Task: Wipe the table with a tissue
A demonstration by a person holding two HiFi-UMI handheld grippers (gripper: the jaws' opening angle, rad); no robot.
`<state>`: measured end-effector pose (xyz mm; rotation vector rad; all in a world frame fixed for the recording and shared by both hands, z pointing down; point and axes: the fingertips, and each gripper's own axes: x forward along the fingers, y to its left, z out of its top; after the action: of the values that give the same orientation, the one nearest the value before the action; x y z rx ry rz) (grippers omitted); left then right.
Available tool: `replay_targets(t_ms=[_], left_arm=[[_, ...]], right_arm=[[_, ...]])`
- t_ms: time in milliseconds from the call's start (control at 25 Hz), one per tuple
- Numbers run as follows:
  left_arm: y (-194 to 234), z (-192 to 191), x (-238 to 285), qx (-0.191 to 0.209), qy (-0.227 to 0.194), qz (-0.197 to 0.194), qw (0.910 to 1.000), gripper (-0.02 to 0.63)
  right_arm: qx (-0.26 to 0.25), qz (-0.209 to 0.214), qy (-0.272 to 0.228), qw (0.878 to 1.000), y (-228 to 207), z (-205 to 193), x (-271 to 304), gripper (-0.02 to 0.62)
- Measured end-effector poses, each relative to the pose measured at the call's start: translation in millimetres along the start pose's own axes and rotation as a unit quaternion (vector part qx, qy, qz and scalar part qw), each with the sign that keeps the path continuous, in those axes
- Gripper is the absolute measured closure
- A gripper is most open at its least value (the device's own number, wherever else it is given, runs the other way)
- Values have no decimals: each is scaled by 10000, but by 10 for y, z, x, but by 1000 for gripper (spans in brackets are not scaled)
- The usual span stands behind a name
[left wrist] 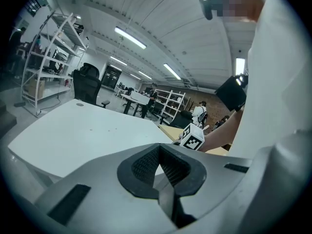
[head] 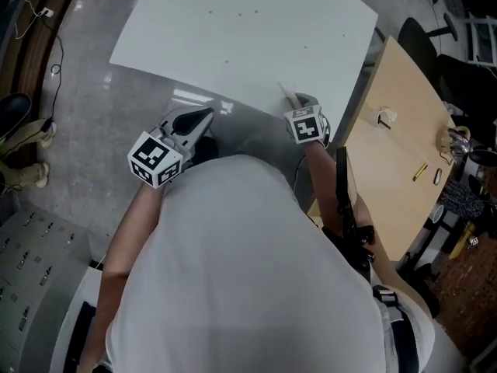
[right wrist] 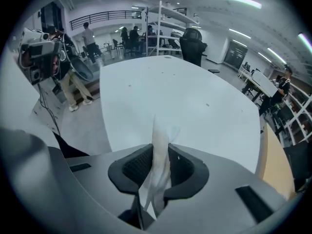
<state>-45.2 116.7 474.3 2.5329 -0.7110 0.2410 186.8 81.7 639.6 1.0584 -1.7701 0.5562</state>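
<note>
A white table (head: 233, 37) fills the top of the head view, and its near edge runs just in front of both grippers. My right gripper (head: 295, 99) hangs over that near edge, pointing steeply down, shut on a white tissue (head: 286, 93). In the right gripper view the tissue (right wrist: 160, 140) stands up as a crumpled strip between the jaws (right wrist: 158, 155), above the bare tabletop (right wrist: 185, 101). My left gripper (head: 208, 115) is off the table's near left corner over the floor, jaws together, holding nothing. Its own view (left wrist: 161, 155) looks across the tabletop (left wrist: 83, 135).
A wooden table (head: 396, 146) with a few small items adjoins on the right, and a black office chair (head: 415, 41) stands behind it. Someone's shoes (head: 27, 173) are on the grey floor at left. Metal shelving (left wrist: 48, 57) stands beyond the white table.
</note>
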Motion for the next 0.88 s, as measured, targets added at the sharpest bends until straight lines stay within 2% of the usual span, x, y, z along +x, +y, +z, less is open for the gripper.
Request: replay_targets(t_ms=[120, 200, 440, 560, 680, 880], left_arm=[[81, 43, -67, 13, -53, 64, 10000, 601], [117, 54, -87, 8, -66, 96, 9999, 600], [270, 73, -287, -28, -144, 338, 9993, 600], [325, 35, -371, -109, -202, 477, 9986, 600], [405, 26, -434, -141, -243, 571, 9980, 600], [546, 10, -582, -240, -291, 700, 9968, 600]], right_arm=[[391, 765, -452, 9953, 315, 299, 20, 512], [504, 1012, -727, 9909, 405, 521, -25, 512], [-70, 1172, -948, 9885, 566, 1070, 23, 512], [-258, 1265, -908, 9875, 618, 1153, 119, 512], [-228, 1359, -848, 9868, 652, 1234, 245, 512], [-432, 1148, -719, 9898, 637, 1479, 491, 511]])
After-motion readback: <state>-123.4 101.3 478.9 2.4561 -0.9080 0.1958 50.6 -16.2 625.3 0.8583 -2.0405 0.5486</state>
